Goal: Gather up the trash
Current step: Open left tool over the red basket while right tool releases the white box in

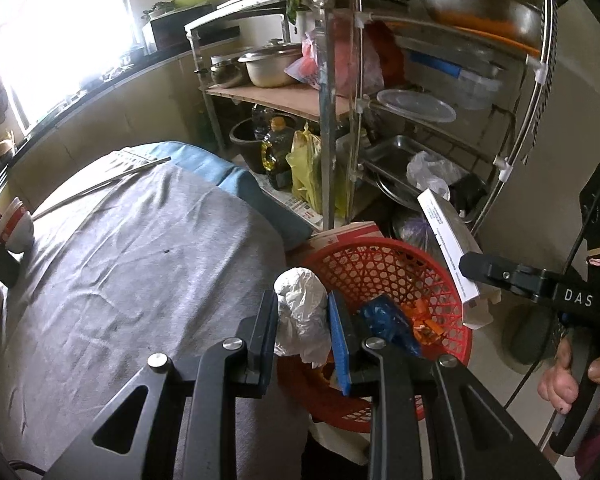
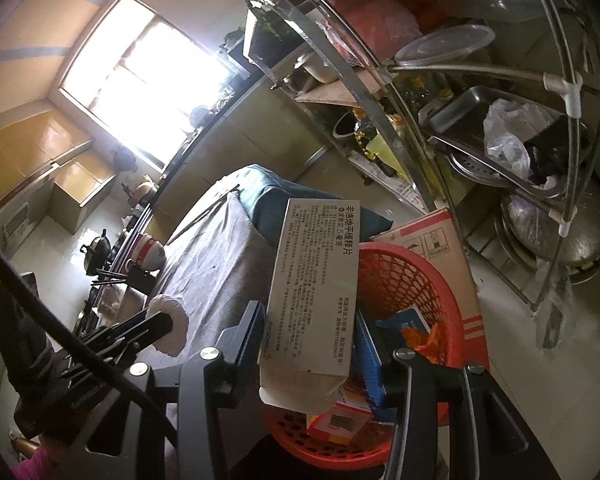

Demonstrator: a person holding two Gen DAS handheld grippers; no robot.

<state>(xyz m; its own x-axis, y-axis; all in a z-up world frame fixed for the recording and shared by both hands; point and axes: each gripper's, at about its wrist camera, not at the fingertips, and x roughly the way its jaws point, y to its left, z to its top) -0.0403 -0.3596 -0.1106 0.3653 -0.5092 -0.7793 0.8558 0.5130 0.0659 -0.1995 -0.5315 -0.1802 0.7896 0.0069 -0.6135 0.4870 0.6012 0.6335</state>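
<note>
My left gripper [image 1: 303,322] is shut on a crumpled white tissue [image 1: 304,312] at the rim of a red mesh basket [image 1: 404,264]. The basket holds a blue wrapper [image 1: 388,320] and orange scraps [image 1: 428,326]. My right gripper [image 2: 306,344] is shut on a white medicine box [image 2: 314,292] and holds it over the red basket [image 2: 412,276]. The right gripper also shows in the left wrist view [image 1: 472,268], gripping the box [image 1: 446,240] above the basket's right rim. The tissue shows in the right wrist view [image 2: 170,324] too.
A table under a grey cloth [image 1: 140,248] lies left of the basket, with bowls [image 1: 16,224] at its far left edge. A metal shelf rack [image 1: 340,100] full of pots, trays and bags stands behind. A red-and-white carton [image 2: 440,248] sits by the basket.
</note>
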